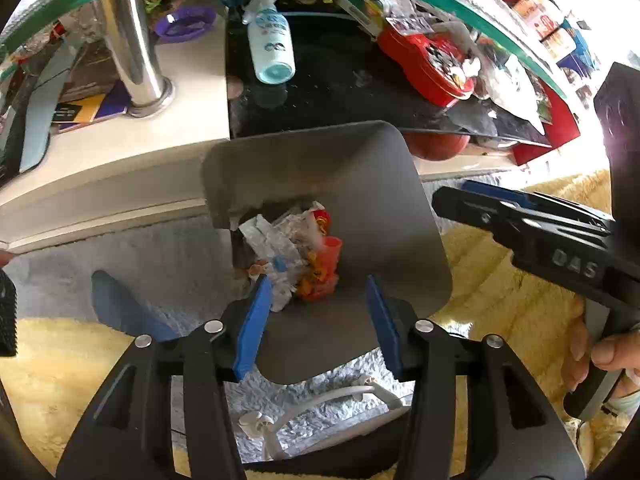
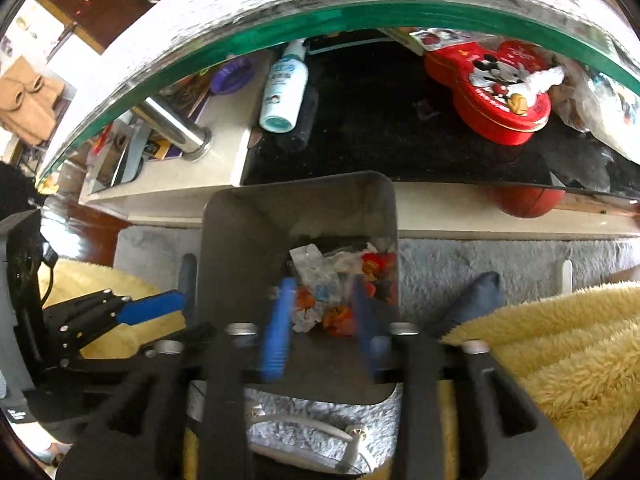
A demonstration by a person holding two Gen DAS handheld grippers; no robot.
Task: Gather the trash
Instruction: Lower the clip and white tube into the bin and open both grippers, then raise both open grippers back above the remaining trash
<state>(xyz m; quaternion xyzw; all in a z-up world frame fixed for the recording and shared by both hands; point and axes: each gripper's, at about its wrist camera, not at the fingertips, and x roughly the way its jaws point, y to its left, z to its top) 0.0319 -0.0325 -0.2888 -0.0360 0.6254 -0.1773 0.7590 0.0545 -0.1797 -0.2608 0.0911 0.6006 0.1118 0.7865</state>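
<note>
A grey square trash bin [image 1: 360, 184] stands on the carpet below the coffee table, with crumpled clear, white and orange wrappers [image 1: 296, 252] inside. My left gripper [image 1: 320, 320] is open and empty above the bin's near rim. My right gripper [image 2: 320, 320] hovers over the same bin [image 2: 240, 240], open and empty, its fingers blurred; the wrappers [image 2: 332, 292] lie between and beyond them. The right gripper also shows at the right of the left wrist view [image 1: 500, 208], and the left gripper at the left of the right wrist view [image 2: 152, 308].
A glass-topped coffee table [image 1: 460, 4] with a lower shelf holds a spray bottle [image 1: 270, 44], a red Mickey tin [image 2: 496, 92] and clutter. A chrome leg [image 1: 140, 48], a basketball [image 2: 524, 200], a yellow fluffy blanket [image 2: 560, 340], my socked foot [image 2: 476, 300] and a white hanger [image 1: 320, 404] lie around.
</note>
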